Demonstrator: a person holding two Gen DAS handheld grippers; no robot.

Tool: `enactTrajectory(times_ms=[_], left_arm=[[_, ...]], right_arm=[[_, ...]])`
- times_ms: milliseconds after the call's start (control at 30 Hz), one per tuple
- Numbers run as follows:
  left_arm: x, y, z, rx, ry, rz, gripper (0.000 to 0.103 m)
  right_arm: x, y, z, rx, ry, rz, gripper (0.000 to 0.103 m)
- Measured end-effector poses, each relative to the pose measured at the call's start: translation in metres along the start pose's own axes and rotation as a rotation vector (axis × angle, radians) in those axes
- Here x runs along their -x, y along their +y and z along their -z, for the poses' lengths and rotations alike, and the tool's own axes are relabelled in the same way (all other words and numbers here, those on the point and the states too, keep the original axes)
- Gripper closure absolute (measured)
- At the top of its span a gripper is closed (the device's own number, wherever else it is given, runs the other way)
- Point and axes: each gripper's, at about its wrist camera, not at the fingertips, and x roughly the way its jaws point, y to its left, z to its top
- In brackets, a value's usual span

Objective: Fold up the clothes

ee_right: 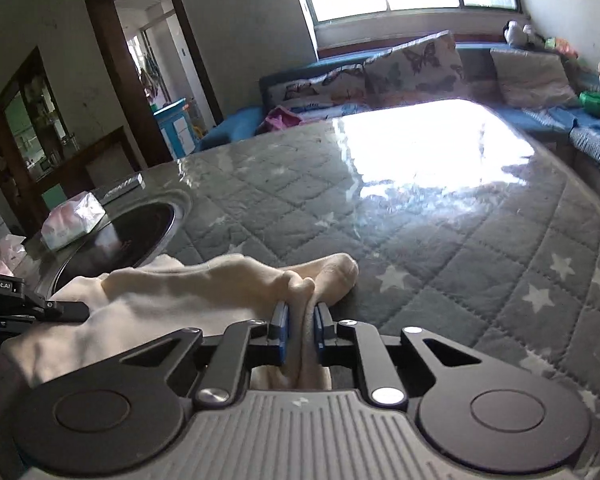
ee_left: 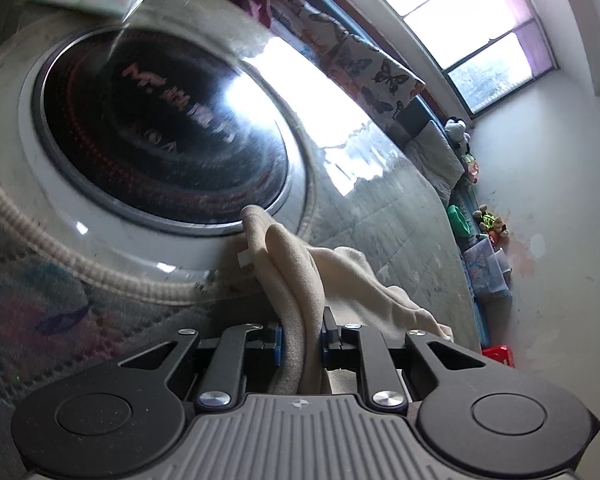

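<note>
A cream-coloured garment (ee_right: 172,300) lies bunched on the grey quilted table cover (ee_right: 440,248). My right gripper (ee_right: 301,320) is shut on a fold of it near its right end. In the left wrist view the same cream garment (ee_left: 328,280) runs up between the fingers of my left gripper (ee_left: 302,332), which is shut on it. The left gripper's body (ee_right: 28,308) shows at the left edge of the right wrist view, beside the garment's left end.
A round black glass cooktop (ee_left: 164,128) is set into the table left of the garment, with a tissue pack (ee_right: 72,220) beside it. Butterfly cushions (ee_right: 400,68) and a blue bench line the far side under the window. A doorway (ee_right: 156,60) opens at the left.
</note>
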Motion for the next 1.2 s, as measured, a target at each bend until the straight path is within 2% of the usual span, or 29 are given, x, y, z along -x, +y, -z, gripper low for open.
enactTrajectory(times_ms=[133, 333, 733, 1033, 1200], left_arm=[[0.002, -0.015, -0.002, -0.054, -0.012, 0.019, 0.086], [-0.011, -0.048, -0.001, -0.132, 0.010, 0.064, 0.086], [-0.066, -0.133, 0.018, -0.266, 0.089, 0.155, 0.087], [-0.106, -0.178, 0.044, -0.338, 0.136, 0.166, 0.087], [-0.125, -0.183, 0.051, -0.354, 0.170, 0.142, 0.087]], right_arm=[[0.012, 0.003, -0.003, 0.011, -0.030, 0.012, 0.093], [0.041, -0.002, -0.011, 0.031, -0.083, 0.056, 0.093], [0.098, -0.052, -0.030, 0.033, -0.145, 0.258, 0.093], [0.112, -0.094, -0.035, 0.017, -0.151, 0.366, 0.093], [0.108, -0.109, -0.032, 0.006, -0.139, 0.391, 0.093]])
